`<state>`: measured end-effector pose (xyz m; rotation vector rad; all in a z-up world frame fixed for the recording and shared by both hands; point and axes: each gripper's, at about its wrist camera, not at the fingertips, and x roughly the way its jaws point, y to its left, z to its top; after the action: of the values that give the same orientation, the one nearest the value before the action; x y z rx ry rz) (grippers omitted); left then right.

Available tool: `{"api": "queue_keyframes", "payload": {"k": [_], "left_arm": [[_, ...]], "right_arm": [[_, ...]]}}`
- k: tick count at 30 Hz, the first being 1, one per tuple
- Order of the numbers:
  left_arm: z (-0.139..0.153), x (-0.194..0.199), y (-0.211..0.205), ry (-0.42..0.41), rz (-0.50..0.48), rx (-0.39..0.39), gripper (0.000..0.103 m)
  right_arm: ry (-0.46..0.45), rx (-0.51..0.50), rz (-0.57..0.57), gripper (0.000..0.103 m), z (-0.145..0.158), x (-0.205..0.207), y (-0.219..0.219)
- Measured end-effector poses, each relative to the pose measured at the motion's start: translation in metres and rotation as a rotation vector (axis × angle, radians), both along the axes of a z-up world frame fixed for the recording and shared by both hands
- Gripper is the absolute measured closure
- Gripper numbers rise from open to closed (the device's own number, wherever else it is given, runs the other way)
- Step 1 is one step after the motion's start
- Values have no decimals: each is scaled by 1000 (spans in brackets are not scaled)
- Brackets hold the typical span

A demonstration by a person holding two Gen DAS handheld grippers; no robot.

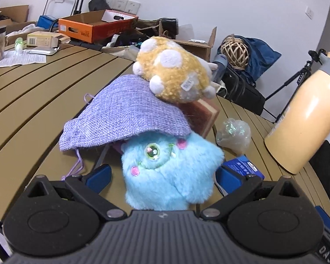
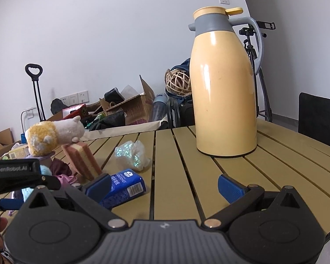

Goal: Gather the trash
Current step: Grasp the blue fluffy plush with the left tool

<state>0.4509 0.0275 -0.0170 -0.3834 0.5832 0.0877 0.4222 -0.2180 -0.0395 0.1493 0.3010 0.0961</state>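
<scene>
Left claw point(image 1: 162, 176) spread wide on either side of a blue plush toy point(image 1: 169, 169), blue pads not visibly pressing the fur, so released as far as can be told; "GenRobot.AI" printed on that claw's black body where it enters the right wrist view at far left. Draped over the toy's head: a purple woven pouch point(image 1: 125, 114), with a yellow-and-white plush point(image 1: 173, 74) on top carrying a small white tag, text too blurred to read. Behind these, a pink-and-cream sponge block point(image 2: 82, 160) leaning on edge. Further right, crumpled clear plastic wrap point(image 2: 132, 154) with iridescent flecks lying on the olive slatted tabletop point(image 2: 187, 187), near a small blue carton point(image 2: 123, 187) with white print and a barcode, wording unreadable. Right claw point(image 2: 165, 187) released, gaping over bare slats, its left pad just beside the carton. Further right, a cream thermos jug point(image 2: 224, 88) with grey collar and handle standing upright. Beyond the tabletop: white wall with sockets, cardboard boxes, an orange box point(image 1: 94, 26), a rattan ball point(image 2: 178, 82), a tripod point(image 2: 253, 50).
</scene>
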Motion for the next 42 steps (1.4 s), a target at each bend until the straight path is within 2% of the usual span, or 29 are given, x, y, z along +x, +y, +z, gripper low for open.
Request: {"api": "queue_keyframes", "payload": {"k": [2, 6, 8, 10, 21, 28, 34, 42], "left_arm": [[-1, 1, 0, -6, 3, -6, 0], [-5, 5, 1, 6, 24, -4, 7], [-5, 5, 1, 0, 23, 0, 14], [-5, 4, -2, -4, 5, 0, 29], [6, -14, -12, -58, -39, 95, 32], [30, -44, -13, -152, -67, 132, 32], [45, -67, -18, -221, -58, 230, 32], [59, -88, 7, -249, -33, 214, 32]], "right_arm": [[5, 1, 4, 0, -1, 0, 1], [9, 1, 5, 0, -1, -1, 2], [9, 1, 5, 0, -1, -1, 2], [10, 3, 4, 0, -1, -2, 3], [9, -1, -4, 0, 0, 0, 11], [9, -6, 13, 0, 5, 2, 18], [15, -18, 32, 0, 9, 6, 29], [50, -51, 47, 0, 12, 16, 47]]}}
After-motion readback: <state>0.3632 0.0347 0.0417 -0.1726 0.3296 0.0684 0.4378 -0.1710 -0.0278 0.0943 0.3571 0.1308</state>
